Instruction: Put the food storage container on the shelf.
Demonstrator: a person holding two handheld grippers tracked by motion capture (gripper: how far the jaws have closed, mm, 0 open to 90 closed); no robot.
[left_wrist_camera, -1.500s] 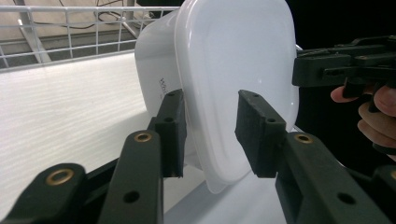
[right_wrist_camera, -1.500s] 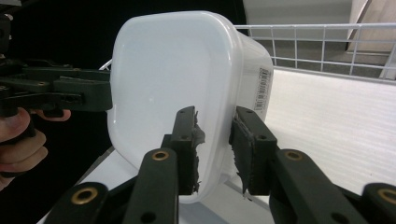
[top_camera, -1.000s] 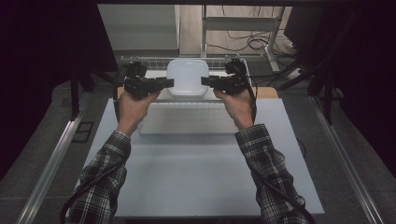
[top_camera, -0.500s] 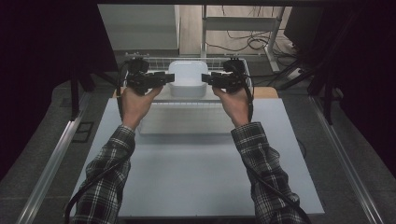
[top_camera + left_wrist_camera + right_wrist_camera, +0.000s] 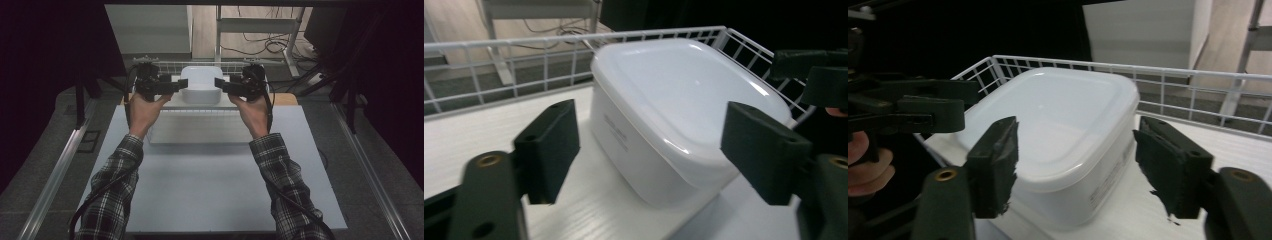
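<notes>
One white lidded container (image 5: 201, 85), one white wire basket (image 5: 165, 65), two grippers. Container sits inside basket, on its white floor, at far edge of table (image 5: 210, 175). Left gripper (image 5: 176, 86) just beside container's left side, jaws spread wide, nothing between them. Right gripper (image 5: 220, 83) mirrors it at right side, jaws equally apart. Both forearms in plaid sleeves (image 5: 117, 175) stretched forward, hands raised, grippers pointing inward at each other.
</notes>
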